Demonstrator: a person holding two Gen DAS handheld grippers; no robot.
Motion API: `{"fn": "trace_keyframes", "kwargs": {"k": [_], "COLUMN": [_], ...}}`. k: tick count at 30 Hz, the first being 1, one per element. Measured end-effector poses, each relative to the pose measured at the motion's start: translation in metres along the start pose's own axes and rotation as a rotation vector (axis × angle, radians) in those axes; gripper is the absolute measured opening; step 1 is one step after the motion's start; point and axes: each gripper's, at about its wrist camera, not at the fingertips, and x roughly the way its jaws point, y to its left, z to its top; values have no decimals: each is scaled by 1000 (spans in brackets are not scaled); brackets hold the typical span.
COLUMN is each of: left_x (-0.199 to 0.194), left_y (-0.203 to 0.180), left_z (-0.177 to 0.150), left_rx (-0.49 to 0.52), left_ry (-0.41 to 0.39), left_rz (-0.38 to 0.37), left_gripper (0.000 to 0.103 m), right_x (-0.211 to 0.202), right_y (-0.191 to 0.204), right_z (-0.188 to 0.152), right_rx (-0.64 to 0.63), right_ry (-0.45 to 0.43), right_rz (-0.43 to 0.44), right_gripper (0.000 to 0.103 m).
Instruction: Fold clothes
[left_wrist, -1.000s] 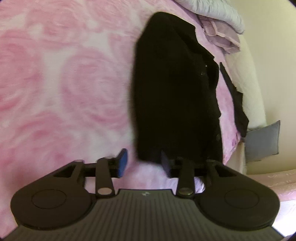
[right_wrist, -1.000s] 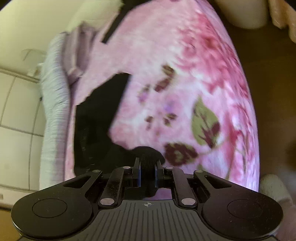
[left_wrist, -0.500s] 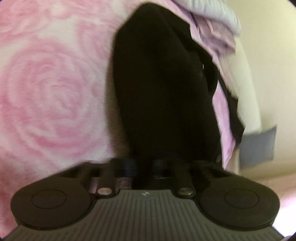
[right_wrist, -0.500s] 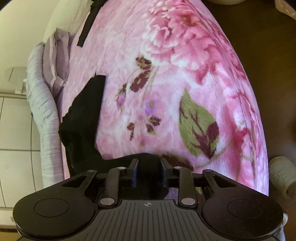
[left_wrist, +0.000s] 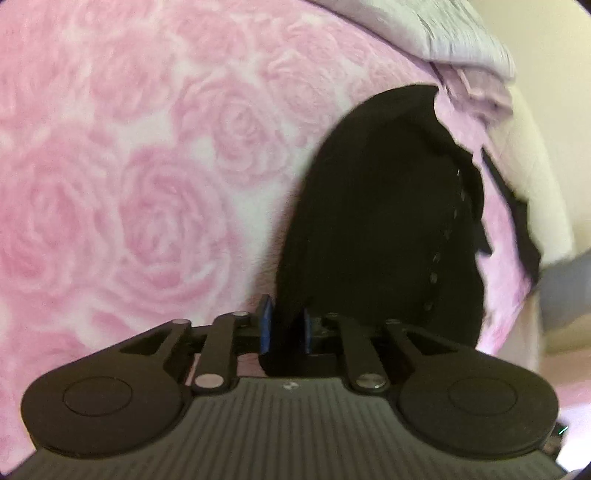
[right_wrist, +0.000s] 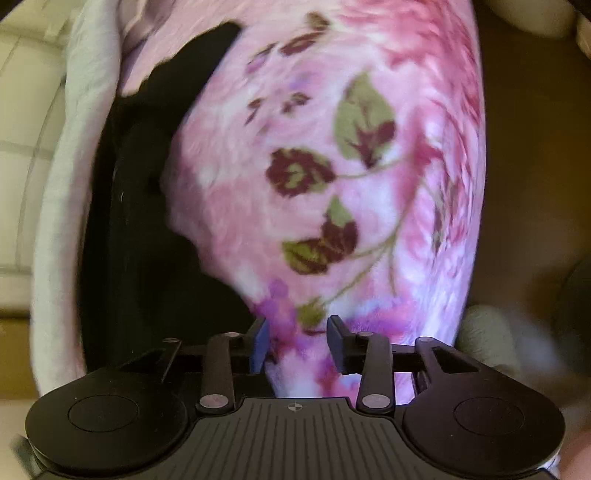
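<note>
A black garment (left_wrist: 380, 221) with a row of small buttons lies on a pink rose-patterned blanket (left_wrist: 129, 166). My left gripper (left_wrist: 286, 328) is shut on the garment's near edge, with black cloth between the blue pads. In the right wrist view the same black garment (right_wrist: 147, 221) lies along the left side of the flowered blanket (right_wrist: 332, 166). My right gripper (right_wrist: 297, 345) is open and empty over the blanket, just right of the garment's edge.
A grey-lilac quilt and pillow (left_wrist: 443, 33) lie at the far end of the bed. A black strap (left_wrist: 517, 221) lies near the bed's right edge, by a cream wall. Brown floor (right_wrist: 535, 166) is right of the bed.
My left gripper closed on the garment's near edge and shifted it. My right gripper let go of the black cloth, opened, and now sits over bare blanket.
</note>
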Motion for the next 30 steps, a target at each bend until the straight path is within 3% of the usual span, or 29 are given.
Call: {"fn": "trace_keyframes", "kwargs": {"k": [4, 8, 14, 15, 16, 17, 18, 19, 20, 23, 26, 30], "left_x": [14, 24, 36, 39, 41, 44, 48, 47, 46, 22, -30, -111], "left_y": [5, 13, 25, 22, 17, 11, 6, 2, -2, -4, -31, -89], "left_z": [12, 17, 14, 13, 13, 11, 9, 8, 7, 16, 29, 57], "left_rx": [68, 132, 103, 114, 143, 171, 198, 217, 235, 127, 102, 127], "left_ry": [14, 47, 33, 31, 46, 78, 111, 119, 124, 100, -7, -187], "left_rz": [18, 49, -23, -30, -47, -66, -86, -79, -70, -113, -201, -360], "left_gripper": [33, 43, 57, 54, 37, 24, 13, 10, 9, 8, 7, 7], "right_x": [11, 28, 42, 46, 49, 53, 56, 58, 57, 39, 3, -63], "right_y": [9, 13, 6, 9, 15, 20, 21, 20, 18, 24, 44, 105], "right_z": [0, -18, -41, -42, -43, -44, -44, -44, -42, -35, -17, 22], "right_rx": [-15, -41, 6, -4, -24, -32, -18, 13, 51, 106, 159, 73], "right_ry": [21, 78, 73, 73, 70, 61, 51, 50, 49, 23, -33, -149], "right_rz": [88, 64, 140, 147, 141, 131, 118, 121, 138, 206, 330, 482], "right_gripper": [53, 54, 54, 54, 49, 40, 23, 14, 13, 10, 9, 9]}}
